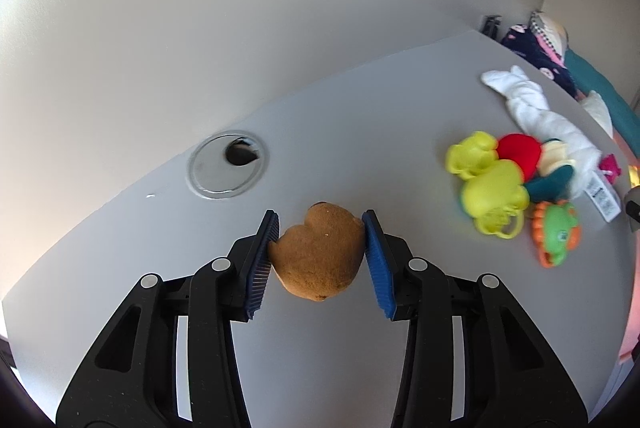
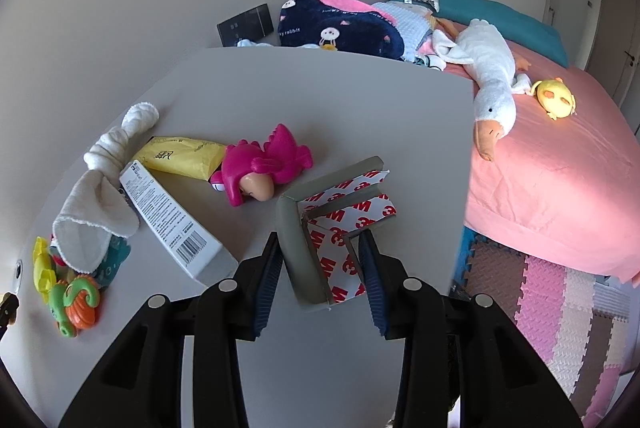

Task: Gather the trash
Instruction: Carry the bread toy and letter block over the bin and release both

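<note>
In the left wrist view my left gripper (image 1: 321, 228) is shut on a brown dried fruit peel (image 1: 318, 260); both blue pads touch its sides just above the grey table (image 1: 360, 115). In the right wrist view my right gripper (image 2: 320, 252) is shut on a grey foam corner guard (image 2: 298, 252) with red-and-white 3M backing paper (image 2: 352, 203); the left pad presses its grey side, the right pad its paper edge. It rests near the table's right edge (image 2: 466, 155).
Toys lie on the table: yellow, red and green rattles (image 1: 492, 187), a white cloth (image 2: 96, 199), a white box (image 2: 168, 220), a yellow packet (image 2: 184, 155), a pink dinosaur (image 2: 264, 163). A cable hole (image 1: 228, 163) sits by the wall. A pink bed (image 2: 560, 167) stands beyond the table.
</note>
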